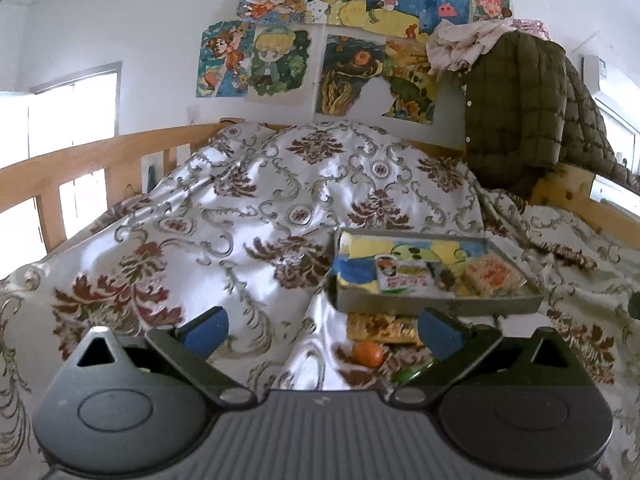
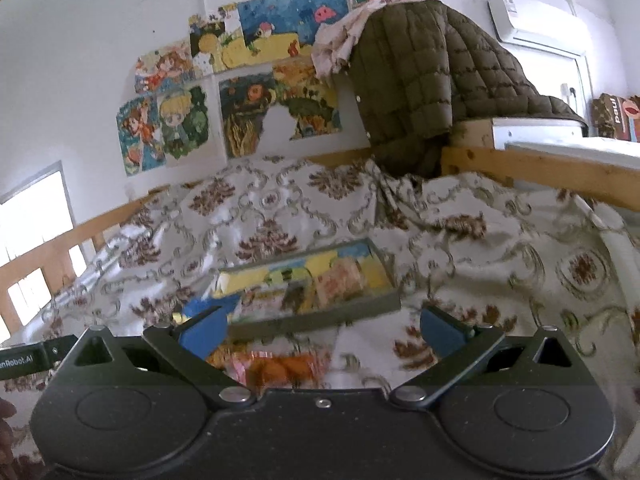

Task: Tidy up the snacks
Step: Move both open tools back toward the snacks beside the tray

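A grey tray point(image 1: 436, 305) with a painted bottom lies on the patterned bedspread and holds a white-green snack packet point(image 1: 404, 274) and a clear orange-speckled packet point(image 1: 494, 274). In front of it lie a yellow packet point(image 1: 378, 328), an orange round snack point(image 1: 368, 354) and a green item point(image 1: 408, 376). My left gripper point(image 1: 322, 334) is open and empty, left of these. In the right wrist view the tray point(image 2: 320, 318) is ahead, and an orange-pink packet point(image 2: 280, 368) lies between the fingers of my open right gripper point(image 2: 322, 334), not touched.
The floral bedspread point(image 1: 240, 208) is heaped high behind the tray. Wooden bed rails point(image 1: 80, 160) run along the left and right point(image 2: 540, 172). A dark quilted jacket point(image 1: 520, 112) hangs at the back right. Posters point(image 1: 340, 40) cover the wall.
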Action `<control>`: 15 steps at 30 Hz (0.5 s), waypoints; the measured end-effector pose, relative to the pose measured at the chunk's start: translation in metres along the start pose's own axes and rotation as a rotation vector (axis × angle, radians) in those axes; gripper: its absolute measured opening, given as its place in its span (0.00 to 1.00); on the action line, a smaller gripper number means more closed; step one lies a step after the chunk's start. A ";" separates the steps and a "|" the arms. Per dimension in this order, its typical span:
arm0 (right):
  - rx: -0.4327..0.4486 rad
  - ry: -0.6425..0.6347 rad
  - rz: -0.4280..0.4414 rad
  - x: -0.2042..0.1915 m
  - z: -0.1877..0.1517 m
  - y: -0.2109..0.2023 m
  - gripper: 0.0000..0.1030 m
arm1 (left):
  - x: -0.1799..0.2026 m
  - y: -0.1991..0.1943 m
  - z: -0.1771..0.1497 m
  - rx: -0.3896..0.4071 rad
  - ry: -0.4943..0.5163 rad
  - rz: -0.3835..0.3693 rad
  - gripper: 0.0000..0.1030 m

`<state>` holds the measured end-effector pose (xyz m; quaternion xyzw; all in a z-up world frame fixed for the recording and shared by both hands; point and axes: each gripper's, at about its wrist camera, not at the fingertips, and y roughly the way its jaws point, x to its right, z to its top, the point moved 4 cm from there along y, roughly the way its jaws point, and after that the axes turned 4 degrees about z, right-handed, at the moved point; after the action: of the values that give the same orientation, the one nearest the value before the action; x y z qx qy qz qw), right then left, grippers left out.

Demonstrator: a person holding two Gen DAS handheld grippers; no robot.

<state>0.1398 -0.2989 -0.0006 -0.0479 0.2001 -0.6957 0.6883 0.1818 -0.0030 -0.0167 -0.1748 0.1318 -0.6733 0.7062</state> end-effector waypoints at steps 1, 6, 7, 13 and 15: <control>-0.011 -0.002 -0.006 -0.001 -0.005 -0.002 0.99 | -0.002 -0.001 -0.004 -0.004 -0.002 0.003 1.00; -0.062 -0.024 -0.012 -0.008 -0.025 -0.008 0.99 | -0.009 0.000 -0.022 -0.043 -0.022 0.013 1.00; -0.073 -0.030 -0.010 -0.010 -0.029 -0.008 0.99 | -0.009 -0.001 -0.026 -0.052 -0.022 0.013 1.00; -0.130 -0.092 0.020 -0.027 -0.047 0.000 0.99 | -0.003 0.001 -0.044 -0.082 0.015 0.006 1.00; -0.144 -0.100 0.028 -0.030 -0.050 0.003 0.99 | -0.001 0.001 -0.046 -0.080 0.030 0.003 1.00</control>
<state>0.1267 -0.2591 -0.0409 -0.1291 0.2158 -0.6666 0.7017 0.1630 -0.0055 -0.0584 -0.1925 0.1696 -0.6691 0.6975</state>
